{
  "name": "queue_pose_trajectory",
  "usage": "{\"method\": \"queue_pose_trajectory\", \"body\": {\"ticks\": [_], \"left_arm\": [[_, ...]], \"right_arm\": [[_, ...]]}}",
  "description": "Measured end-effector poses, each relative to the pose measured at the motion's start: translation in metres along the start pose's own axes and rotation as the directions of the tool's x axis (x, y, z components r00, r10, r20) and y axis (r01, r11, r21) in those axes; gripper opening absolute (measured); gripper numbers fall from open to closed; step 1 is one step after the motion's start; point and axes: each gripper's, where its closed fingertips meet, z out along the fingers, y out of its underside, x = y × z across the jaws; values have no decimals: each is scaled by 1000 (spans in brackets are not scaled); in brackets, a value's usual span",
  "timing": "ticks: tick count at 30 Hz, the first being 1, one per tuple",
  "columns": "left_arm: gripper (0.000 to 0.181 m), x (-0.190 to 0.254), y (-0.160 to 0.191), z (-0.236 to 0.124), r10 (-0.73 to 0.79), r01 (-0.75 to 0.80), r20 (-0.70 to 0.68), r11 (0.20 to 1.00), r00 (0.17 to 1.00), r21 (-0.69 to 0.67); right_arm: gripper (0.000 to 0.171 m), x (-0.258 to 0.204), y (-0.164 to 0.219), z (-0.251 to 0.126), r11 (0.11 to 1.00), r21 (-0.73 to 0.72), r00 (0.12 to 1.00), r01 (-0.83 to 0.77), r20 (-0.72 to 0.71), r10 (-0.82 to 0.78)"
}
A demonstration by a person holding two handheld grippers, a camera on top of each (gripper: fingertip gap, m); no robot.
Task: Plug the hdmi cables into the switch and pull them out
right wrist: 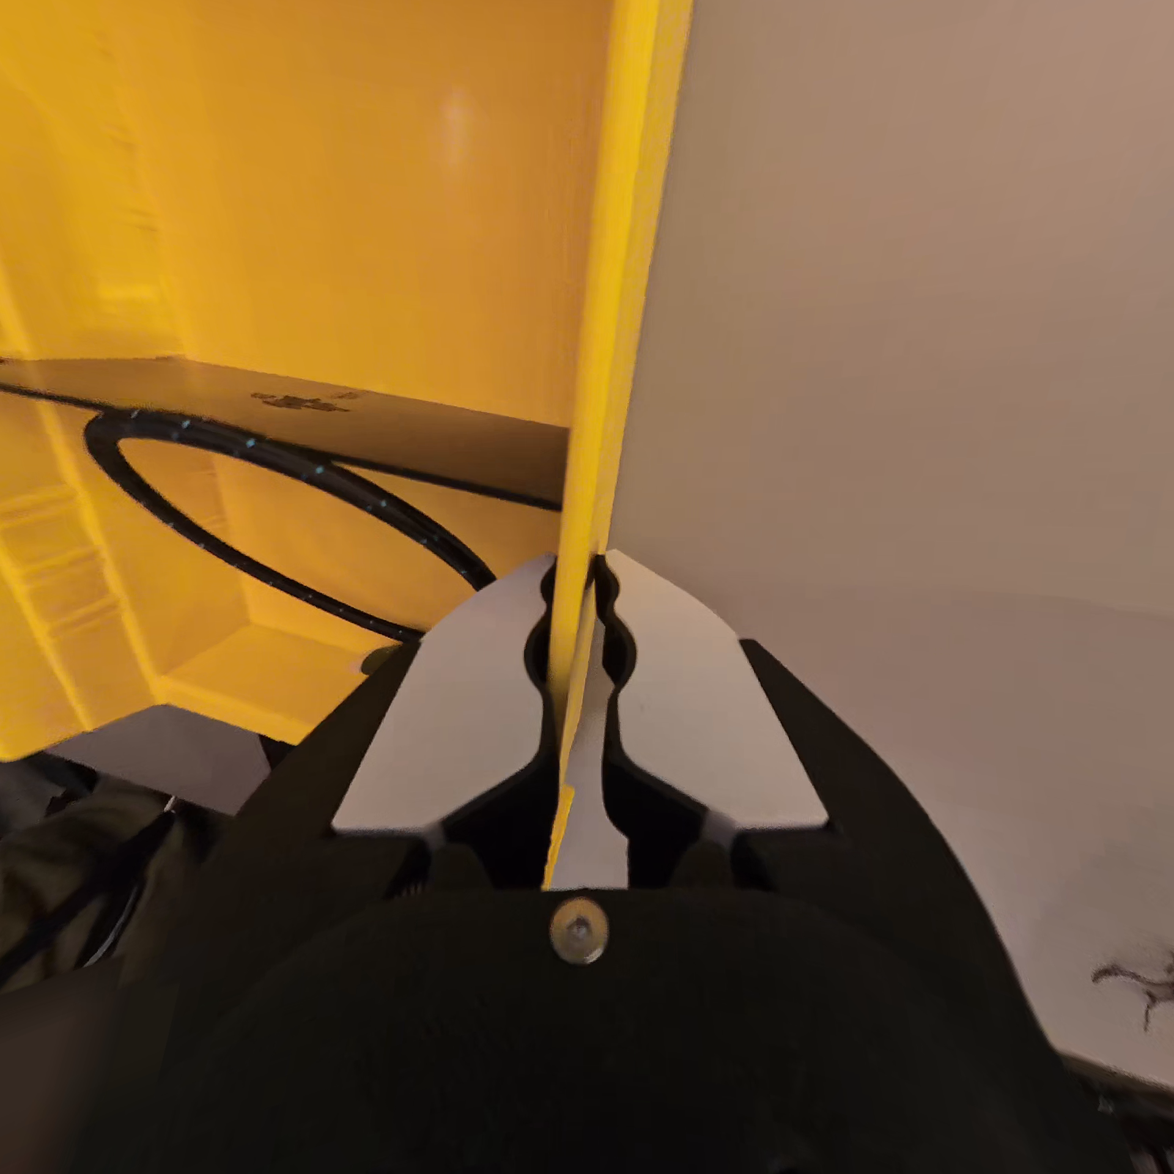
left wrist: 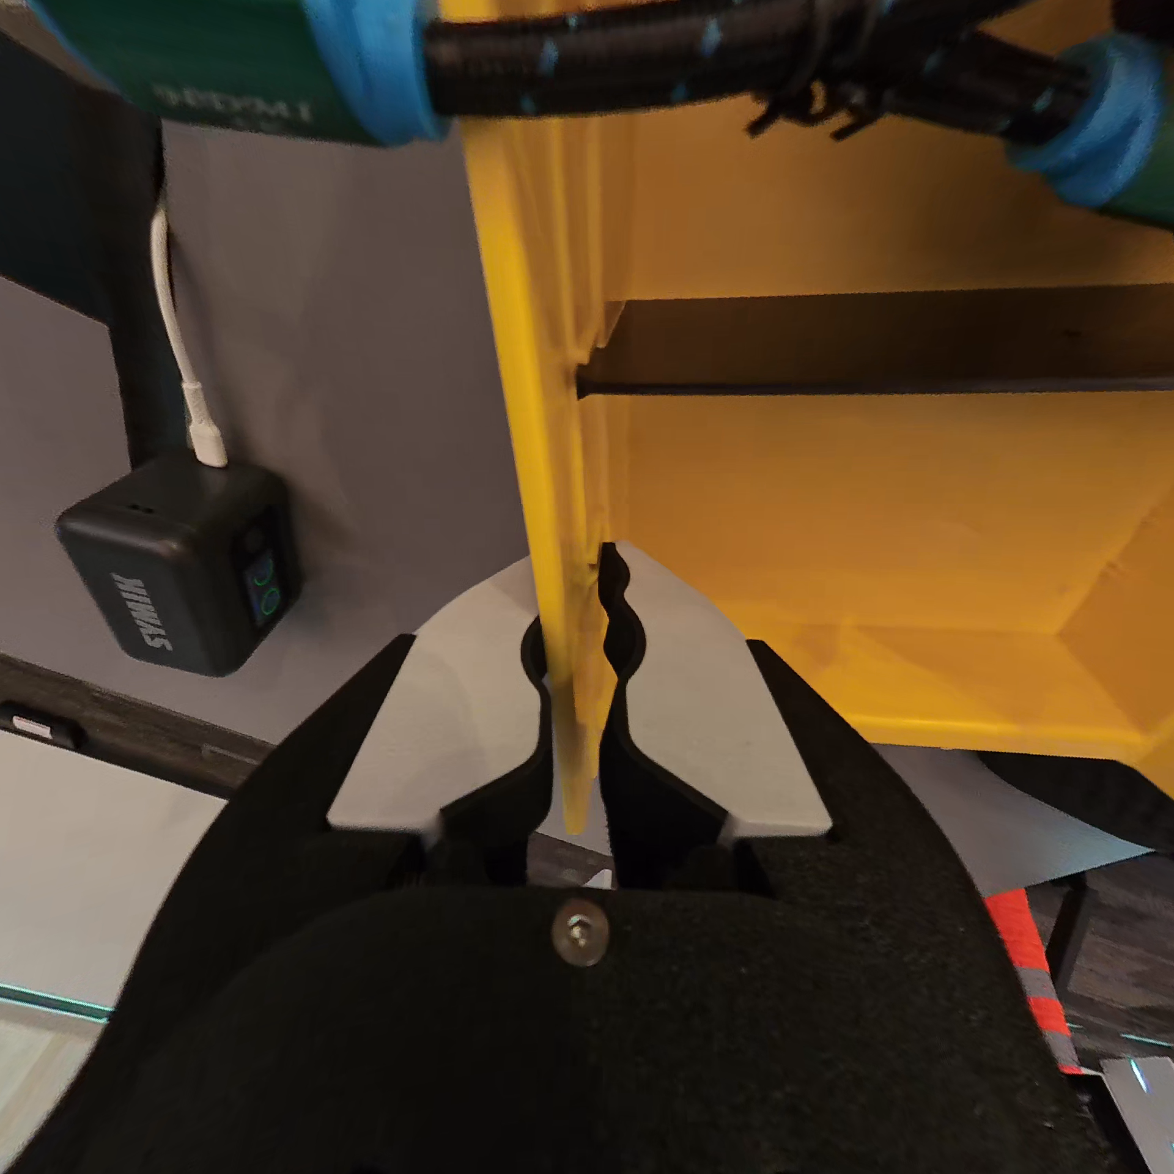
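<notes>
A yellow plastic bin fills both views. My left gripper [left wrist: 597, 562] is shut on the bin's left wall [left wrist: 527, 381]. My right gripper [right wrist: 575, 562] is shut on the bin's right wall [right wrist: 629, 254]. A flat black panel [left wrist: 889, 343] spans the inside of the bin and also shows in the right wrist view [right wrist: 413, 432]. A black braided cable with blue flecks [right wrist: 286, 460] loops inside the bin under that panel. Another stretch of braided cable [left wrist: 635, 57], blurred, with blue and green ends, crosses the top of the left wrist view. I cannot make out any ports or a switch.
A small black box with a lit screen [left wrist: 184, 565] and a white cable [left wrist: 168, 317] plugged into it lies on the grey surface left of the bin. A red and grey striped strip [left wrist: 1029, 991] lies at lower right. A pale wall [right wrist: 921, 381] is right of the bin. My right fingertips sit around 70 cm from my left ones.
</notes>
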Motion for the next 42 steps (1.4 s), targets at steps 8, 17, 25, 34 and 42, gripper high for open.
{"method": "queue_pose_trajectory", "body": {"ticks": [8,17,25,34,42], "left_arm": [[13,-10,9,3,-23,23,37,1000,999,6],[16,-20,19,5,-27,28,91,1000,996,-13],[18,-14,25,4,-113,115,88,993,990,-10],[30,-7,29,-23,-172,150,93,968,981,199],[33,-7,53,-68,-328,262,5,763,945,591]], "right_arm": [[8,-33,-16,11,997,-71,999,-2,-36,-1],[8,-38,-17,14,995,-86,997,56,-48,-60],[12,-40,-14,8,995,-74,997,65,-27,-67],[20,-43,-27,-39,986,136,989,94,-128,-77],[20,-116,-56,-162,694,654,941,302,-319,-109]]}}
